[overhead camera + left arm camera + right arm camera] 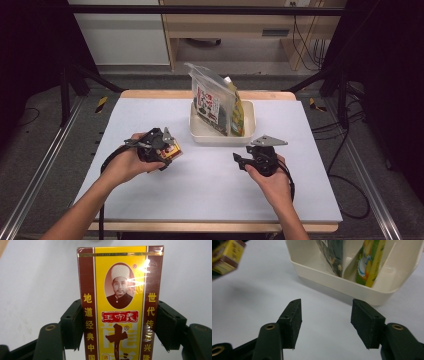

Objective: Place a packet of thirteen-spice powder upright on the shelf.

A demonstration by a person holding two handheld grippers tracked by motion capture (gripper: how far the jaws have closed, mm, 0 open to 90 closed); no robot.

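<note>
The spice box (120, 305) is a tall carton with a yellow front panel between two dark maroon side bands and a thin gold strip across the top. An oval portrait of a person in a white cap sits high on the yellow panel, with a small ® mark beside it. Below it a red label reads 王守義 in gold, and under that a large dark 十 with another ®. Yellow characters run down the bands — 地道经典中国 on one, 世代传 and 兴隆 on the other.

The left claw (119, 322) is clamped on this box, one black pad pressed against each maroon band. In the high view the box (172, 150) is held above the tabletop (150, 115), left of centre and nearer the front edge than the rear.

The right claw (325, 320) stands apart with nothing between its pads, over bare tabletop right of centre.

Toward the rear edge, near the middle, stands a cream divided bin (220, 135) — it holds a clear printed pouch (210, 100) and, one compartment over, a green-and-yellow packet (369, 262).
</note>
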